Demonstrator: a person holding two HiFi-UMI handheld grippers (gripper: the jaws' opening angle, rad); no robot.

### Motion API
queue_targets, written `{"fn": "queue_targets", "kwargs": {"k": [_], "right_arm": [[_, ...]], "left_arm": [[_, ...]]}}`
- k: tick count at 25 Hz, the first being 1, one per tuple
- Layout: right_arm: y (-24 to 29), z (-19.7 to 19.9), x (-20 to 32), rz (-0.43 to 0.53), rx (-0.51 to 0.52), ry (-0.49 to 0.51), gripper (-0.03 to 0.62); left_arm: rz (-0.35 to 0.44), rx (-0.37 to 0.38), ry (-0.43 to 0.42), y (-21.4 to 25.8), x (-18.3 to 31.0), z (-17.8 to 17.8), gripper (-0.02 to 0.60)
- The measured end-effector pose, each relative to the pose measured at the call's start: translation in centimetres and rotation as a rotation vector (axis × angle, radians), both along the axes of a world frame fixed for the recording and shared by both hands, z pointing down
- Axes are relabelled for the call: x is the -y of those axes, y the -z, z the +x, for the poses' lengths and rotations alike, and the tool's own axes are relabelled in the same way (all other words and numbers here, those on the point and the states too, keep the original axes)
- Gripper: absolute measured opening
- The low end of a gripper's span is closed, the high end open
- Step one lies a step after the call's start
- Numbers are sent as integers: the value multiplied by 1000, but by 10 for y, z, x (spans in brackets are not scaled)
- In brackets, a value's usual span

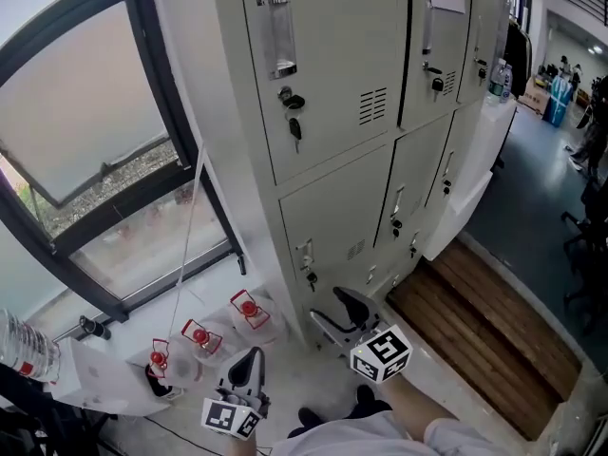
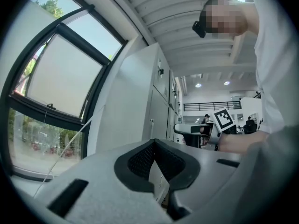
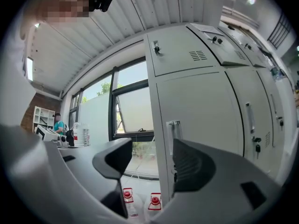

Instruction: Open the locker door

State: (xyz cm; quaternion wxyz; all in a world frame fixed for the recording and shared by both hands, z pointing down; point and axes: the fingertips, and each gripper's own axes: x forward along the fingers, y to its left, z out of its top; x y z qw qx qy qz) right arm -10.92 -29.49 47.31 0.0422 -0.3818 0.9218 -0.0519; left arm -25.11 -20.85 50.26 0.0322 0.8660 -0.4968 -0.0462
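Grey locker bank (image 1: 332, 74), top beyond the frame.

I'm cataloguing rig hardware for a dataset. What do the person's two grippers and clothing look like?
Both the left gripper and the right gripper have pale grey bodies with black, textured jaw pads. Each carries a white cube printed with black square markers. The person wears a white top.
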Motion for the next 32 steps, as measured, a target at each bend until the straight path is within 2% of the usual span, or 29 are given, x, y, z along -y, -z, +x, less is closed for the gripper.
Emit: {"fn": "queue_targets", "kwargs": {"k": [7,12,18,26,32], "right_arm": [[-4,-23,58,24,-96,62,238],[-5,-37,88,33,-114,88,238],[-7,-55,100,38,-125,127,238],[-7,-57,100,22,-105,110,238],[-7,-42,82,20,-96,33,236]], "left_arm": [[-24,-14,83,-3,20,0,3],[-40,-17,122,-6,30,-8,3],[-57,-17,153,-10,35,-21,3],[-81,-25,131,-18,38,-34,3],[-84,-49,69,-20,42,-35,3]]}}
